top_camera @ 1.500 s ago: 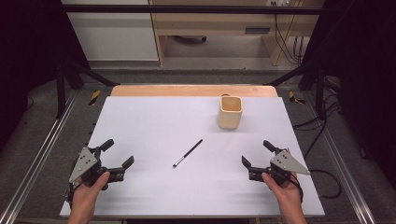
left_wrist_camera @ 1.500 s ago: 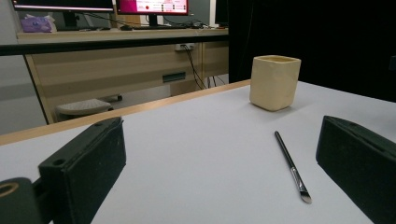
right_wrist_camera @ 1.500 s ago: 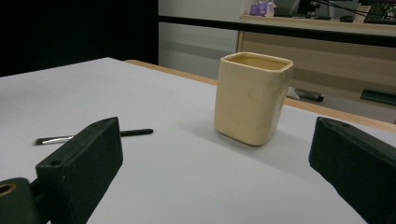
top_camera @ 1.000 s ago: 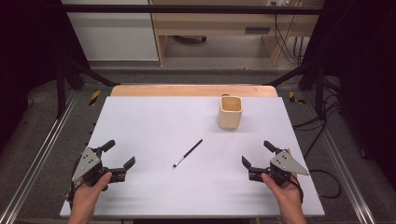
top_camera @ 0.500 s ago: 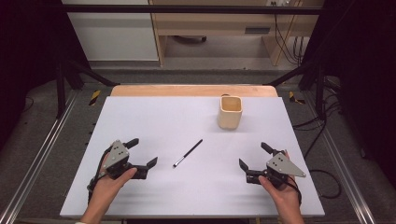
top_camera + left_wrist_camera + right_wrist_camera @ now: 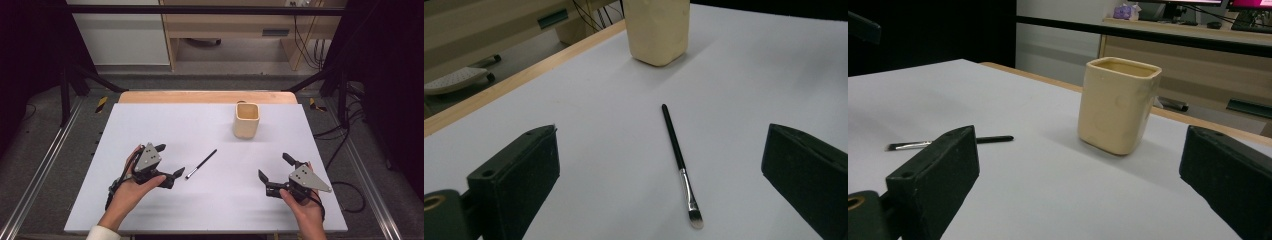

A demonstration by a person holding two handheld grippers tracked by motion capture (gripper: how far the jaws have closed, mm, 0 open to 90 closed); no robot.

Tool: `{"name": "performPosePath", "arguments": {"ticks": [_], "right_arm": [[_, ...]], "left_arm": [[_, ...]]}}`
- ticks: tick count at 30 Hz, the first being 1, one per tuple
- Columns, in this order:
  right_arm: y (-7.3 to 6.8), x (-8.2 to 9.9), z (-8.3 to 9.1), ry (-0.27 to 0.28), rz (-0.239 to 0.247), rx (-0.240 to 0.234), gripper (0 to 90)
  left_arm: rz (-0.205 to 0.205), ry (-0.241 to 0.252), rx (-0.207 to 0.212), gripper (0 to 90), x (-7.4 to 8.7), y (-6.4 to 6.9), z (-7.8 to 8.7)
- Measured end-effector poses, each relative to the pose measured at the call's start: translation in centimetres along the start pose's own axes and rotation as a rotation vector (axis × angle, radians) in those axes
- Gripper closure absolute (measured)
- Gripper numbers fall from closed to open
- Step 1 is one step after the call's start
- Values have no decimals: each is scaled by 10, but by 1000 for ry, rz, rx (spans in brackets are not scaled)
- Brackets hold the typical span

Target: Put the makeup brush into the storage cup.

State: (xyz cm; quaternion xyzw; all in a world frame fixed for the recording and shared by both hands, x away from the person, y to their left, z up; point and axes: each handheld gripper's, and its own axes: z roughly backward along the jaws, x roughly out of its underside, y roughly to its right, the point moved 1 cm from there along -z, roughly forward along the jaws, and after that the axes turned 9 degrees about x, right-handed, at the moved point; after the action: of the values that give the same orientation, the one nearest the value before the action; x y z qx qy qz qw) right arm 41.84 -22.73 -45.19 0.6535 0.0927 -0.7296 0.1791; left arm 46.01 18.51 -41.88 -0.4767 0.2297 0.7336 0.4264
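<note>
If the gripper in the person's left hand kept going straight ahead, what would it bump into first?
Most likely the brush, lying flat between the open jaws of the left gripper. The cream cup stands farther along.

Brush (image 6: 201, 164): laid flat near the middle of the counter (image 6: 150, 125), bristle end toward the near side.
Cup (image 6: 246, 120): placed upright behind and right of the brush, well apart.
Left claw (image 6: 169, 161): positioned just left of the bristle end.
Right claw (image 6: 275, 167): positioned right of the brush, before the cup.

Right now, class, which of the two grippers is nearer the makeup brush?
The left gripper: its jaws almost reach the makeup brush; the right gripper sits farther away.
</note>
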Motion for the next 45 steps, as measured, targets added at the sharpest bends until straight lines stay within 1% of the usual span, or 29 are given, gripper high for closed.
{"name": "performPosePath", "arguments": {"ticks": [1,2,3,4,5,9,11,12,15,16,17,18,19,21,22,23,24,25,28,32,33,34,35,36,38,39,42,44,45], "right_arm": [[1,0,1,1,1,3,30],[1,0,1,0,-4,6,30],[1,0,2,1,-8,9,30],[1,0,2,1,-8,9,30],[2,0,2,7,-13,12,30],[2,-1,3,12,-21,5,31],[1,-1,3,9,-20,1,32],[0,-1,3,8,-19,-1,32],[0,-1,3,8,-13,-2,32],[0,-1,2,9,-12,-3,32],[0,-1,2,10,-12,-3,32],[0,-1,2,10,-12,-3,32],[-1,-1,2,9,-13,-3,32],[-1,-1,2,8,-15,-4,33],[-1,-1,2,8,-12,-5,33],[-2,-1,2,7,-10,-6,33],[-2,-1,2,6,-7,-8,33],[-3,-1,2,6,-7,-8,33],[-3,-1,2,3,1,-8,33],[-3,-1,2,4,1,-9,34],[-3,-1,2,4,-1,-9,34],[-3,-1,2,4,-1,-9,34],[-3,-1,1,0,0,-9,35],[-3,-1,1,0,0,-9,35],[-3,-1,1,2,5,-7,35],[-3,-1,1,1,5,-7,35],[-3,-1,1,-2,4,-6,36],[-3,-1,0,-2,4,-7,36],[-3,-1,0,-3,5,-6,36]], "left_arm": [[-7,-28,5,19,-4,2,-6],[-7,-28,5,19,-4,2,-6],[-12,-56,18,19,-9,4,-12],[-12,-56,18,20,-9,4,-12],[-27,-92,27,19,-15,7,-20],[-46,-146,44,24,-26,12,-36],[-49,-177,50,24,-30,14,-43],[-49,-177,50,24,-30,14,-43],[-55,-218,51,25,-34,15,-53],[-55,-219,54,29,-34,15,-55],[-52,-245,54,30,-36,14,-59],[-52,-245,54,31,-36,14,-59],[-46,-270,53,32,-36,13,-62],[-22,-294,50,34,-35,13,-67],[-22,-294,50,36,-35,13,-67],[-38,-329,43,42,-36,11,-70],[-38,-329,43,46,-36,11,-70],[-39,-348,39,47,-36,10,-73],[-41,-363,26,54,-37,10,-77],[-42,-386,28,55,-36,10,-80],[-38,-410,22,56,-35,11,-83],[-38,-410,22,59,-35,11,-83],[-30,-426,4,65,-33,10,-86],[-30,-426,4,75,-33,10,-86],[-5,-440,-5,83,-30,11,-90],[-7,-442,-8,86,-29,11,-91],[-2,-458,5,94,-28,12,-95],[-9,-471,9,107,-27,12,-96],[-10,-489,14,121,-26,12,-98]]}}
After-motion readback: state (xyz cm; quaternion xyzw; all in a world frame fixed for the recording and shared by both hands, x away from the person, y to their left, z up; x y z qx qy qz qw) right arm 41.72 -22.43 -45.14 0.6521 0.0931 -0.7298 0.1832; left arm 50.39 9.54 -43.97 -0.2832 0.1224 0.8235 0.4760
